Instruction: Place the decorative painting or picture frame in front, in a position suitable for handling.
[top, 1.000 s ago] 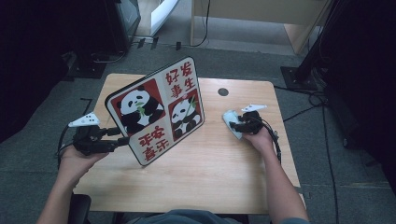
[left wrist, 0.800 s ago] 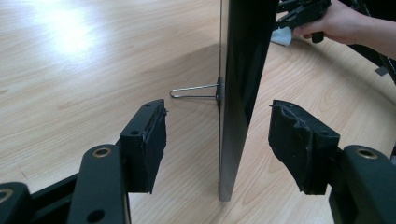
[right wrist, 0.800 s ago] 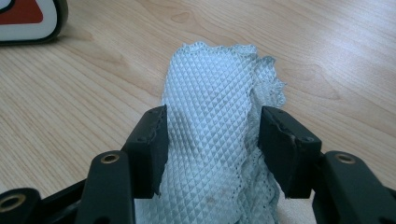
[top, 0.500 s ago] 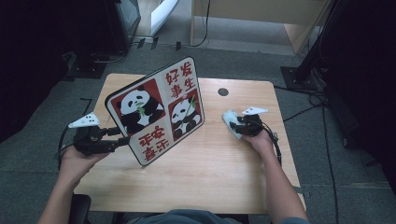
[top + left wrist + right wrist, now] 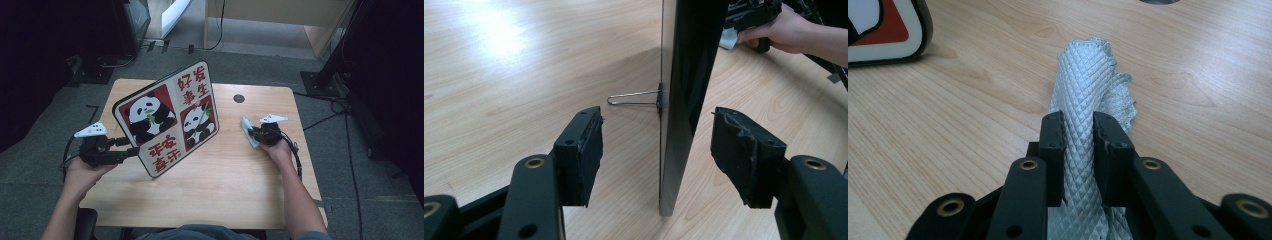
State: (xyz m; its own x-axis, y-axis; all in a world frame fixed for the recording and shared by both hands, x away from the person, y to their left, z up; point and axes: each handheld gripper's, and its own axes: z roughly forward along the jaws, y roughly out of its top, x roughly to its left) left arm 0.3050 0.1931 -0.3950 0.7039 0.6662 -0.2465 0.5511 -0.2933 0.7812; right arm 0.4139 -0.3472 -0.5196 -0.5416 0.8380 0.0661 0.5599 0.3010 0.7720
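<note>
A square panda picture board [image 5: 170,120] stands tilted on the wooden table [image 5: 215,195], propped by a wire stand [image 5: 634,97] behind it. My left gripper [image 5: 131,150] is open, its jaws on either side of the board's near edge [image 5: 671,150]. A gap shows between the left pad [image 5: 586,150] and the board. My right gripper [image 5: 252,134] is at the table's right, where its jaws have just been closing. They are now shut on a bunched grey-white quilted cloth [image 5: 1088,85] that rests on the table.
A round cable hole [image 5: 239,98] sits in the table's far right. Cables [image 5: 325,120] trail over the floor to the right. Dark equipment stands around the table, and a wooden cabinet [image 5: 280,20] is behind it. The board's corner [image 5: 893,35] lies left of the cloth.
The right gripper's jaws have closed onto the cloth, which now looks narrower and more bunched. The board and the left gripper have stayed put.
</note>
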